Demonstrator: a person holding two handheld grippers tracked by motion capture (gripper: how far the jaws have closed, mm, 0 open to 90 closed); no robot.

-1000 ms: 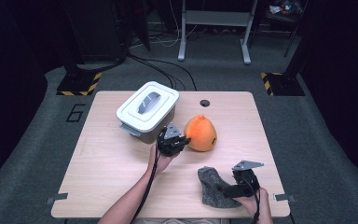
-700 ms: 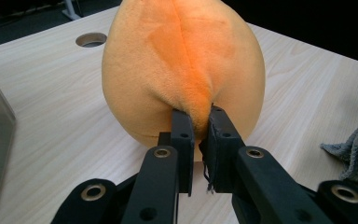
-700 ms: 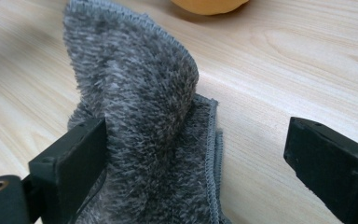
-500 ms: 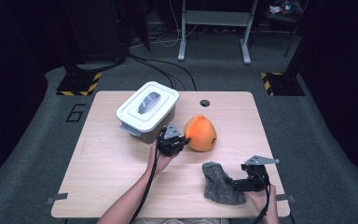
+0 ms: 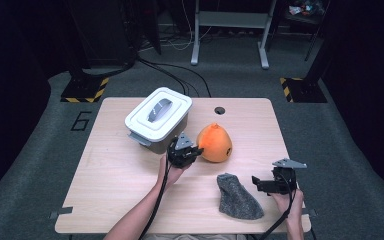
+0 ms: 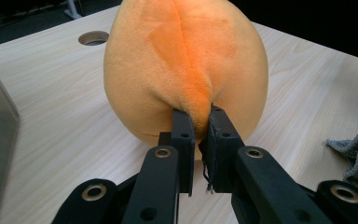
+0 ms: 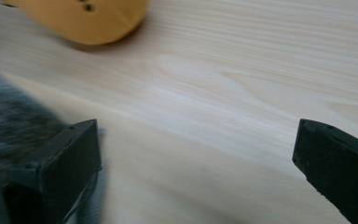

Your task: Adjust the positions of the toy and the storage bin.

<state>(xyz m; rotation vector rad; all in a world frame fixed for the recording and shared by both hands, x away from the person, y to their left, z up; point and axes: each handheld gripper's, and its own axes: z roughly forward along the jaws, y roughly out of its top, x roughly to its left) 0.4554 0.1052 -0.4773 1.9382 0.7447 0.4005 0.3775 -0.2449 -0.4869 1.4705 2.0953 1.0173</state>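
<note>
An orange plush fruit sits mid-table. My left gripper is at its left side, shut on a pinched fold of the orange plush; in the left gripper view the jaws of the left gripper squeeze the fabric between their tips. A grey cloth lies crumpled near the front edge. My right gripper is just right of it, apart from it. The right gripper has just been opening and its jaws stand wide over bare wood, with the cloth beside one jaw.
A white lidded box stands at the back left of the wooden table, close behind my left hand. A cable hole sits near the table's far edge. Dark floor with cables and stands surrounds the table.
My right gripper has pulled away to the right from the grey cloth, and its jaws have spread wider. The cloth now lies free on the table. My left gripper has not moved.
</note>
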